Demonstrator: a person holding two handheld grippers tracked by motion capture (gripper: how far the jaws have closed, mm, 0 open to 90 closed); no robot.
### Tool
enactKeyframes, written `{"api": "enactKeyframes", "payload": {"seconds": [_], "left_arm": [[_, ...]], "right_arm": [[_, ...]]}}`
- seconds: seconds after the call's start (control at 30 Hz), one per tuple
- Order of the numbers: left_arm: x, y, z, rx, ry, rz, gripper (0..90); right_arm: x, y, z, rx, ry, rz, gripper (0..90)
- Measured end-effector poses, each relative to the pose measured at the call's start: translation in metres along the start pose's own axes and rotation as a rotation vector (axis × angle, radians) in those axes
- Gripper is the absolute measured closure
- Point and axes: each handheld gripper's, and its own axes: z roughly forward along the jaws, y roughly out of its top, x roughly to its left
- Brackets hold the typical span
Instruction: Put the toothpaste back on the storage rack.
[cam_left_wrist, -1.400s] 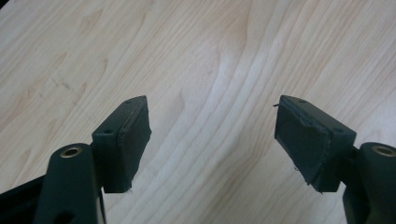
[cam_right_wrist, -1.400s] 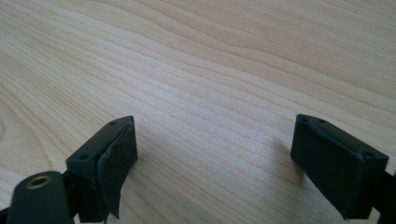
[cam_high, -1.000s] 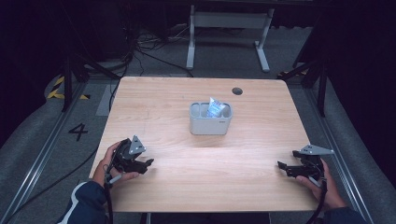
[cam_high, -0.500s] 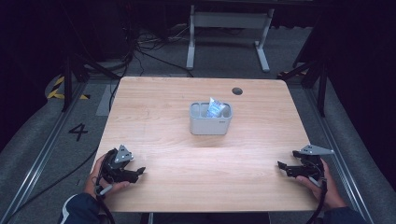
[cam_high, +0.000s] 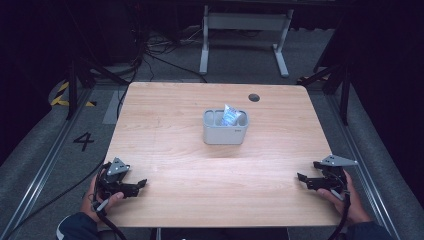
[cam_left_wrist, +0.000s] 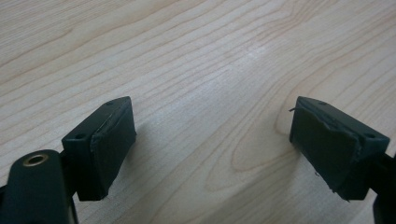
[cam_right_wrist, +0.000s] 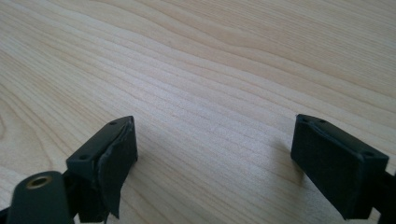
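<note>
Your left gripper sits low at the near-left corner of the table, close to both the left edge and the near edge; your left hand hangs partly past that corner. Jaws spread wide, nothing between them; in the left gripper view only bare wood grain lies in the gap.

Your right gripper sits near the near-right corner, jaws pointing inward toward the table's middle, your right hand close to the right edge. Also released: the right gripper view shows its jaws wide apart over bare wood, gripping nothing.

The grey bin stands upright at about the table's centre, slightly toward the far side, well apart from both grippers. A small blue-and-white packet stands in it, poking above the rim in the right-hand part; you cannot tell how the inside is divided.

Open wood runs between the two grippers along the near edge and from each gripper up to the bin. A dark round cable hole sits near the far edge, right of centre.
</note>
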Motion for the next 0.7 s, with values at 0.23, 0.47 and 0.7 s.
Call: {"api": "enactKeyframes", "payload": {"seconds": [0.23, 0.47, 0.7], "left_arm": [[-0.0001, 0.0012, 0.0011, 0.007, 0.0, -0.009, 12.2], [0.0007, 0.0028, 0.0033, 0.012, 0.002, -0.004, 8.3], [0.0004, 0.003, 0.0035, 0.016, 0.004, -0.009, 7.6]], "right_arm": [[0.0001, 0.0001, 0.0001, 0.001, 0.0, -0.001, 14.8], [0.0, 0.0003, 0.0004, 0.0, 0.003, -0.004, 14.8], [0.0, 0.0003, 0.0004, 0.0, 0.003, -0.004, 14.8]]}}
